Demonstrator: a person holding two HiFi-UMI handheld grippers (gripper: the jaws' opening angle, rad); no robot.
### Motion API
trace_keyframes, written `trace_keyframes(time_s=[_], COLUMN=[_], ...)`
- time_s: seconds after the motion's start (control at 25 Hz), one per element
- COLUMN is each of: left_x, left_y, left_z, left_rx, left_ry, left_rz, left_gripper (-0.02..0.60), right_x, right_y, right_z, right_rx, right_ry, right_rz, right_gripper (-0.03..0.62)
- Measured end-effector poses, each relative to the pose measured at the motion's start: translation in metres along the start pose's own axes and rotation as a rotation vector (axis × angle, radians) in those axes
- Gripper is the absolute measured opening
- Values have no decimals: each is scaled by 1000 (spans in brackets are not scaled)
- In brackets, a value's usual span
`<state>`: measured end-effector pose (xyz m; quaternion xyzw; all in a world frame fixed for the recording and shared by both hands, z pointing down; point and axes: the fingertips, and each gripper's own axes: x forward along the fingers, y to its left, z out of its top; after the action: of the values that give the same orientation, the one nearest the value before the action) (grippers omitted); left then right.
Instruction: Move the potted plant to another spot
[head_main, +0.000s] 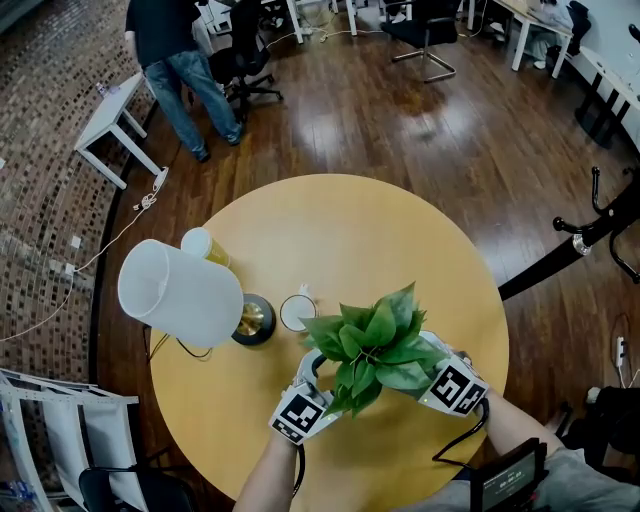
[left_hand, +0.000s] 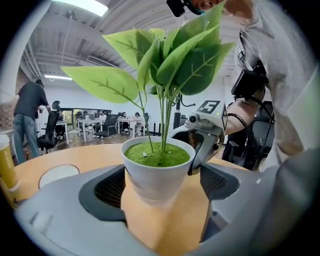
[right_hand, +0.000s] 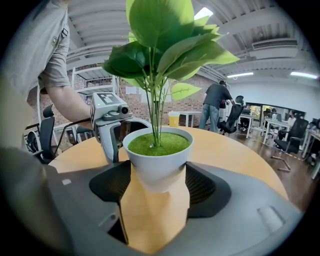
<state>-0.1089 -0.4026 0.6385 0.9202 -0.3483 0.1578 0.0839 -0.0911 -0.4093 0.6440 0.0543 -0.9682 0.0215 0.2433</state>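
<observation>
The potted plant (head_main: 375, 345) is a small white pot (left_hand: 157, 172) of green moss with broad green leaves. It hangs just above the round wooden table (head_main: 340, 230), near its front edge. My left gripper (head_main: 318, 372) comes in from the lower left and my right gripper (head_main: 432, 362) from the lower right. In the head view the leaves hide the pot and both sets of fingertips. In the right gripper view the pot (right_hand: 157, 160) sits wedged between both pads of the right gripper (right_hand: 157, 177). In the left gripper view the left gripper (left_hand: 162, 182) straddles the pot, its pads close against the sides.
A white lamp shade (head_main: 180, 293) on a brass base (head_main: 252, 318) stands at the table's left. A yellow cup (head_main: 205, 245) is behind it and a white round disc (head_main: 297, 312) lies beside the base. A person (head_main: 175, 60) stands by a small white table (head_main: 115, 120).
</observation>
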Motion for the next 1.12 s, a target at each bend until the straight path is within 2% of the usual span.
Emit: trace_keyframes(time_s=[0.32, 0.48, 0.6, 0.76, 1.12], left_x=[-35, -65, -89, -112, -157], left_y=[-28, -35, -41, -51, -80], left_z=[47, 80, 97, 118, 128], left_rx=[59, 54, 50, 93, 117], left_ry=[-27, -75, -101, -127, -164], left_rz=[25, 54, 66, 87, 101], left_gripper=[471, 466, 400, 400, 399], right_x=[-32, -48, -53, -64, -72], right_y=[28, 46, 63, 80, 128], right_z=[49, 83, 100, 124, 149], right_rx=[-53, -73, -113, -135, -166], right_ry=[-65, -93, -99, -124, -108], right_rz=[1, 24, 38, 30, 8], right_gripper=[351, 351, 348, 348, 347])
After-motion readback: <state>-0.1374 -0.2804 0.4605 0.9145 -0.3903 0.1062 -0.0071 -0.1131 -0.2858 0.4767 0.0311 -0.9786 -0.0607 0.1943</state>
